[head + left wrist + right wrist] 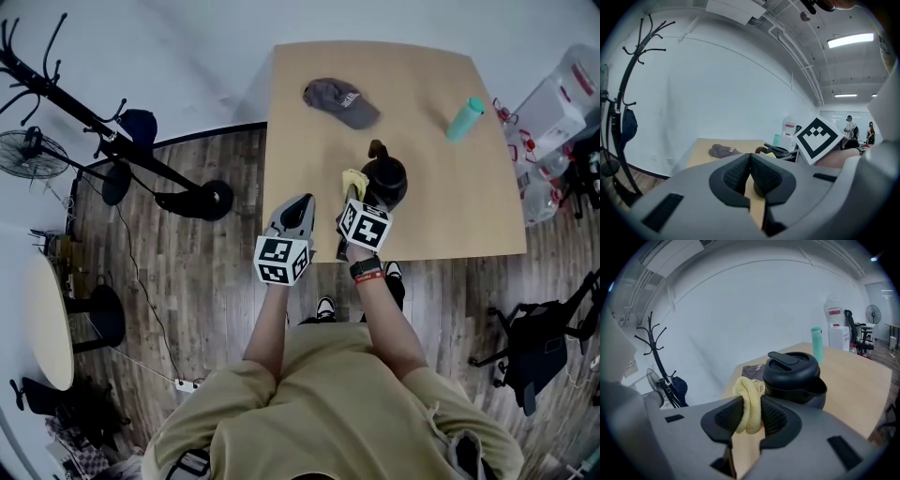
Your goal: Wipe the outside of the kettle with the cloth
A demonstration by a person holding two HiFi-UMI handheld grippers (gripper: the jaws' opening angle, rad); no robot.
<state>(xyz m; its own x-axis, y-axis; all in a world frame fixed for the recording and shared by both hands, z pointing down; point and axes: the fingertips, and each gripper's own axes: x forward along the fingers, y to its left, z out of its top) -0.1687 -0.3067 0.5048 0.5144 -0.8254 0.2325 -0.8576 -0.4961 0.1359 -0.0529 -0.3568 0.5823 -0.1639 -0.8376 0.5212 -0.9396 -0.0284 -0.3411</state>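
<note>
Between R gripper's jaws: R gripper (750, 420) clamps the yellow cloth (748, 397), bunched in a roll; only the top pokes past the jaws.
Just beyond: black kettle (794, 376), lid on, upright on worktop (855, 394), just beside cloth; touching or not, can't tell.
L gripper (750, 164): jaws pressed together, nothing btwn; apart from kettle, by worktop's near edge.
Risk 1: kettle unbraced, so a sideways wipe could prob. shove or tip it.
Risk 2: little cloth exposed, so hard jaw may rub kettle wall; roll could slip out.
Head view only: layout, w/ cap (342, 101) and teal bottle (464, 119) well apart from kettle.
R gripper view only: the clamp on cloth, lid and spout.
</note>
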